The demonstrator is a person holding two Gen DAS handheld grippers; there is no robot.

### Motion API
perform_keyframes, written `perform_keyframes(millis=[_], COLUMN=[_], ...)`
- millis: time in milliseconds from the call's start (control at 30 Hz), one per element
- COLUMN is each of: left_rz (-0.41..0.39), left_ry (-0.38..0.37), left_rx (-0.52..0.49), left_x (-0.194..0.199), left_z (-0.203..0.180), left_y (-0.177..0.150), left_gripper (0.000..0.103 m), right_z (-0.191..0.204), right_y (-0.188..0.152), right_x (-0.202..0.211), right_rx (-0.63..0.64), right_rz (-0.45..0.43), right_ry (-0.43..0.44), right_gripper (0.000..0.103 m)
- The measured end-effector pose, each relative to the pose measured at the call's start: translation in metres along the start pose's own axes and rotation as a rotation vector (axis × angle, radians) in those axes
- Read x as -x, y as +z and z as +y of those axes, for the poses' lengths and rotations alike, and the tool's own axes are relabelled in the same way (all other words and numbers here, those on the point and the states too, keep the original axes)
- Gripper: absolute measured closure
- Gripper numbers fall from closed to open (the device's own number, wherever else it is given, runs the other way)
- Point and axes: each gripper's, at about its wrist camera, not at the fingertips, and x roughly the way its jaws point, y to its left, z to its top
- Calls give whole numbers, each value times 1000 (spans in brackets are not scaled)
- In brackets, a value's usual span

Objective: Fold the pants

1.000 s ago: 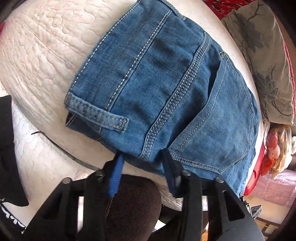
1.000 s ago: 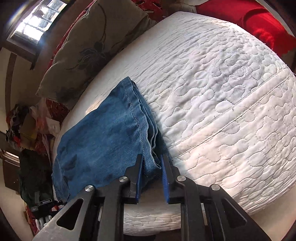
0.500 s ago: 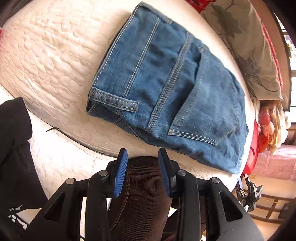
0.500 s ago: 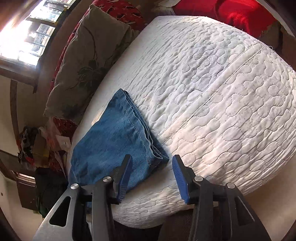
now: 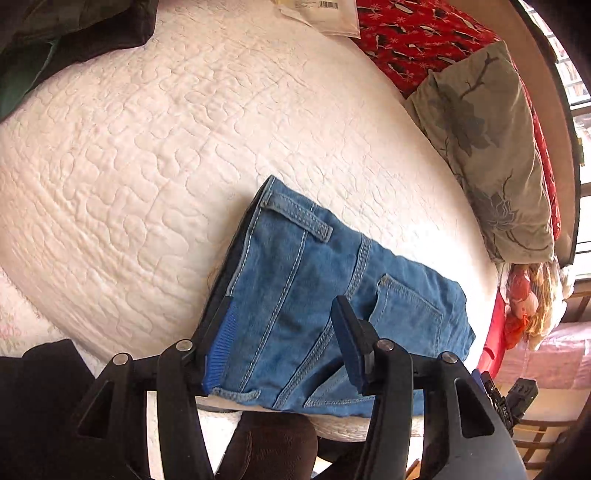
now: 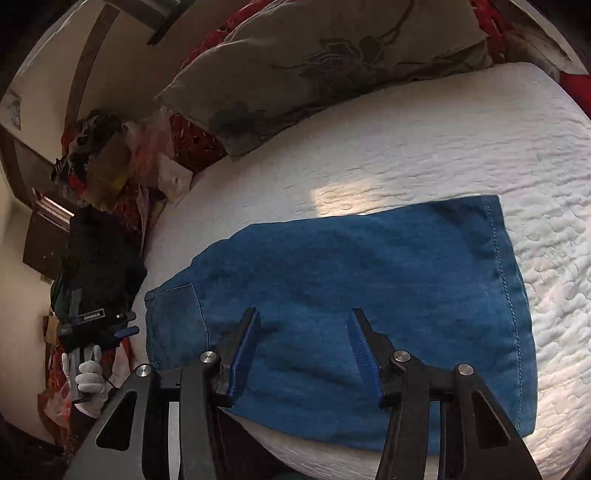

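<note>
The blue denim pants (image 5: 317, 295) lie folded flat on the white quilted bed (image 5: 155, 147), near its front edge. In the left wrist view the waistband, a belt loop and a back pocket show. My left gripper (image 5: 284, 332) is open and hovers over the waistband end, holding nothing. In the right wrist view the pants (image 6: 369, 266) show as a plain blue rectangle with the stitched hem on the right. My right gripper (image 6: 304, 332) is open above the middle of the fold, empty. The other hand, gloved, holds the left gripper (image 6: 92, 328) at the far left.
A grey flowered pillow (image 5: 491, 147) and red patterned bedding (image 5: 417, 40) lie at the head of the bed. Dark clothing (image 5: 74, 26) sits at the bed's far corner. Cluttered items (image 6: 107, 162) are piled beside the bed. A paper package (image 5: 325, 14) lies near the top.
Both grippers let go of the pants' edges and opened wide. Both then swung round and now hover over the folded pants, which lie flat on the bed.
</note>
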Motion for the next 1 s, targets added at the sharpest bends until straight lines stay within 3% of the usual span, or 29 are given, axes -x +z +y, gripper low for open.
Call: perform_keyframes(millis=[133, 233, 333, 433, 500, 533, 567, 633, 700, 733, 833, 900, 1000], left_rz=[26, 36, 46, 111, 105, 78, 55, 22, 15, 11, -5, -21, -88], left_ry=[36, 47, 44, -22, 12, 44, 68, 128, 190, 209, 215, 171, 117], left_rx=[-2, -26, -45, -52, -111, -146, -166, -180, -181, -183, -170, -142, -145], left_x=[-13, -19, -24, -40, -47, -45, -42, -42, -52, -54, -46, -30, 3], left_z=[2, 3, 9, 11, 1, -5, -9, -14, -13, -14, -18, -14, -19], left_y=[28, 42, 51, 47, 36, 30, 25, 18, 14, 14, 13, 11, 0], left_gripper=[52, 52, 52, 38, 38, 38, 38, 38, 38, 38, 38, 39, 39], right_z=[48, 66, 74, 85, 99, 106, 113, 120, 101, 90, 73, 64, 35], right_y=[65, 94, 98, 79, 62, 55, 50, 49, 61, 66, 82, 88, 81], right_x=[-75, -126, -163, -174, -172, -170, -167, -164, -178, -185, -159, -126, -57], right_rx=[160, 241, 324, 448, 599, 656, 713, 803, 729, 667, 481, 353, 146], right_rz=[103, 188, 289, 373, 353, 341, 317, 230, 223, 250, 188, 123, 11], right_ry=[-46, -95, -111, -72, -147, -196, -242, -336, -435, -426, -303, -214, -50], right_gripper=[51, 51, 50, 52, 67, 85, 95, 98, 103, 103, 102, 98, 85])
